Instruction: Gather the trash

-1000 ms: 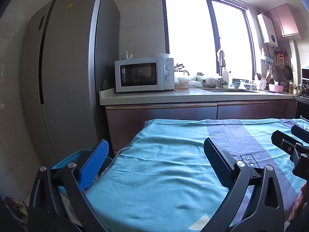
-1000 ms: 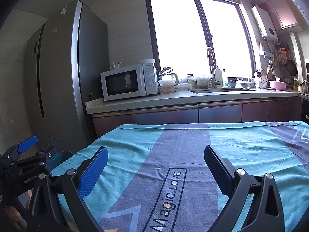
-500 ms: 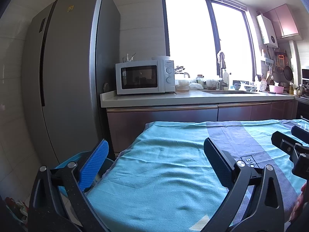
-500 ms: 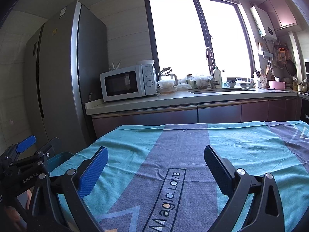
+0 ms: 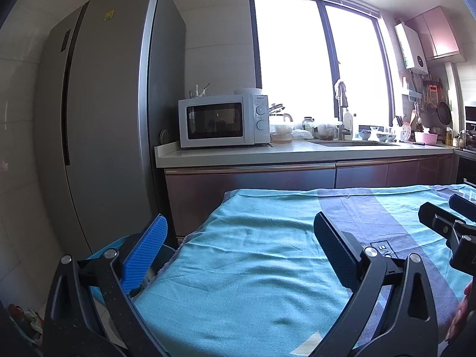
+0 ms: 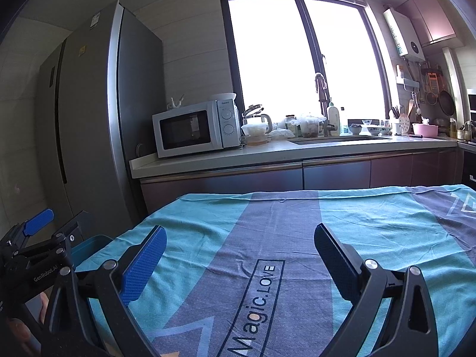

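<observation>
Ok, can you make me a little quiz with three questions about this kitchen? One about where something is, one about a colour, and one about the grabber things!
1. Where is the microwave?
A. On the counter beside the fridge
B. On the floor
C. On the table cloth

2. What colour is the bowl at the far right of the counter?
A. Black
B. Pink
C. Green

3. How are the left gripper and right gripper?
A. Both open and empty
B. Both shut on trash
C. One open, one shut

Answers: 1 A, it stands on the counter next to the fridge. 2 B, the bowl is pink. 3 A, the fingers stand wide apart above the table cloth, with nothing between them.
</observation>
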The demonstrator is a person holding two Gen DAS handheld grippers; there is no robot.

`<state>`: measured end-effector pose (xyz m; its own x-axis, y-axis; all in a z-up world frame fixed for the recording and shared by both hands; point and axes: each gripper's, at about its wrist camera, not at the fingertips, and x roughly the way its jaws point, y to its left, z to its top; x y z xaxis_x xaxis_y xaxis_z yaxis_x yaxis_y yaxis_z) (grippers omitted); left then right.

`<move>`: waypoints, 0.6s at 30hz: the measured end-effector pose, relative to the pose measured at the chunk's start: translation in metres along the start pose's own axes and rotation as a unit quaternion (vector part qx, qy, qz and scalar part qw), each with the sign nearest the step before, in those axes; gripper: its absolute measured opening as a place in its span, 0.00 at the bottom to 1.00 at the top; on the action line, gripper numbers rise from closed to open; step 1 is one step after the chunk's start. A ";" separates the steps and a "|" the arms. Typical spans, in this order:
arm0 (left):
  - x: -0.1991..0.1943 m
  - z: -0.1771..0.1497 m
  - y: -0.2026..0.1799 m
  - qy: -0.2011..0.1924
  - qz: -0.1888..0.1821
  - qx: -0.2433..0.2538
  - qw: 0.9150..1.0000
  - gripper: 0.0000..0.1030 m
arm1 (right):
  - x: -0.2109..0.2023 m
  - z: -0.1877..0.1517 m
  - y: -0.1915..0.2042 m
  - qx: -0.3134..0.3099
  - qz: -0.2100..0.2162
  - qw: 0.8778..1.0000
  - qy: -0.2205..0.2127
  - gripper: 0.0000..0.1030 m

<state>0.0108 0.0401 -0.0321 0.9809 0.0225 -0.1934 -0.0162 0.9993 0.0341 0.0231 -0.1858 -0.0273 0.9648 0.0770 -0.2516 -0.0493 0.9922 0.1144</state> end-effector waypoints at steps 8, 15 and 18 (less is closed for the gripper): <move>0.001 0.002 0.000 -0.001 -0.003 0.001 1.000 0.94 | -0.001 0.001 0.000 0.005 -0.001 1.000 0.002 0.93; 0.001 0.002 -0.001 -0.003 -0.004 0.002 1.000 0.94 | -0.001 0.001 0.000 0.005 -0.004 1.000 0.001 0.93; 0.001 0.001 -0.001 -0.003 -0.004 0.002 1.000 0.94 | 0.000 0.001 0.001 0.005 -0.004 1.000 0.000 0.93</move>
<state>0.0124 0.0392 -0.0310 0.9822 0.0148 -0.1874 -0.0081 0.9993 0.0369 0.0231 -0.1847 -0.0257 0.9649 0.0682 -0.2536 -0.0382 0.9919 0.1213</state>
